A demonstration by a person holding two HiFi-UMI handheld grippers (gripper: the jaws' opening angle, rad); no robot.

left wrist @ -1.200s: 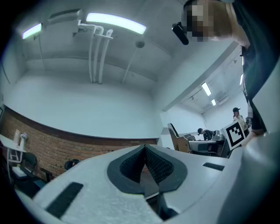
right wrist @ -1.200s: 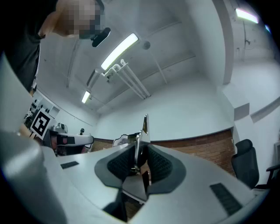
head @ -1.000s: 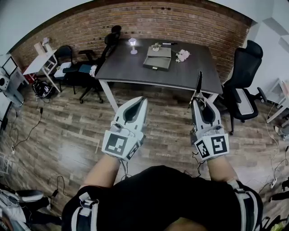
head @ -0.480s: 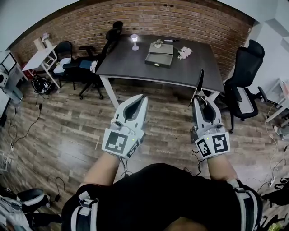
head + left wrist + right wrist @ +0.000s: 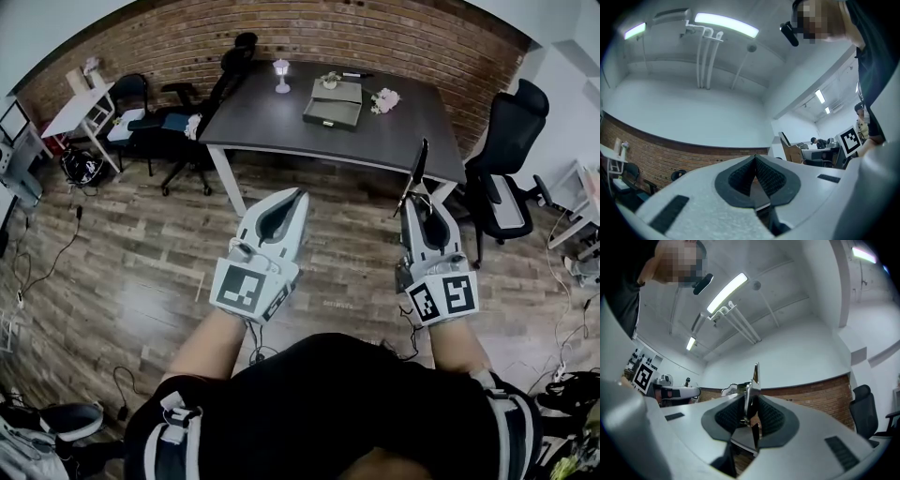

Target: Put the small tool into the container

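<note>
Our right hand-held gripper (image 5: 418,202) pinches the tool (image 5: 415,169) low down, our left hand-held gripper (image 5: 298,195) is pressed together empty, and the container (image 5: 333,104) is far off on the tabletop (image 5: 403,141), so the tool might slip out.

Base of small tool (image 5: 751,394) hidden between fingers (image 5: 772,420)
</note>
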